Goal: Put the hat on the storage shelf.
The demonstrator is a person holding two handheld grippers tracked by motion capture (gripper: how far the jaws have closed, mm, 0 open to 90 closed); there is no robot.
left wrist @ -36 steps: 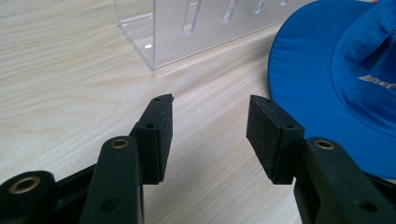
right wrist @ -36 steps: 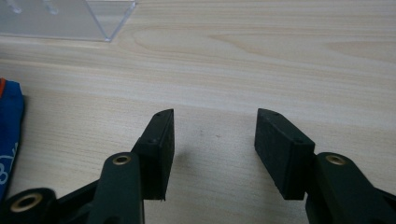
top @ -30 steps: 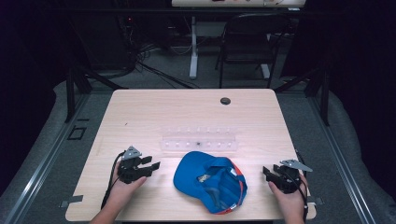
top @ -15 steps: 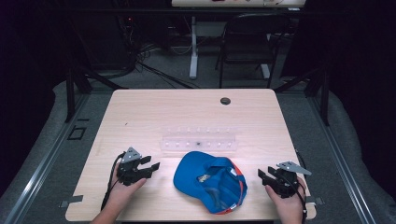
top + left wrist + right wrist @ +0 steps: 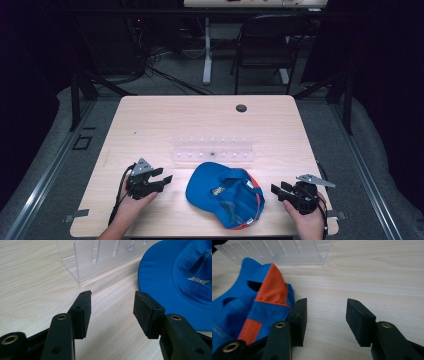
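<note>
**Cap lying between two spread grippers**

Cap (image 5: 225,194) is serving as the landmark here: a blue fabric cap with orange trim, lying upside down on the wooden table (image 5: 165,120), its hollow inside facing up and its brim pointing toward the left gripper. It is resting on the near half of the table, close to the person's edge.

The left gripper (image 5: 165,176) is sitting to the left of the cap, near it but apart from it, with its jaws pointing toward the brim. In the left gripper view the jaws (image 5: 112,312) are standing spread, with bare table showing between the pads and nothing being pinched. The brim of the cap (image 5: 175,282) is lying just ahead and to one side of the far pad, not touching it.

The right gripper (image 5: 278,189) is sitting to the right of the cap, just beside its back edge. Its jaws have just been opening and are now standing wide apart, with nothing between them. In the right gripper view the orange-and-blue back strap of the cap (image 5: 264,302) is lying just outside one jaw; whether fabric and jaw are touching cannot be told.

A clear plastic rack (image 5: 212,151) is standing directly behind the cap, just beside its far edge. A small dark round grommet (image 5: 241,108) is lying well beyond the cap, near the table's far edge.
</note>
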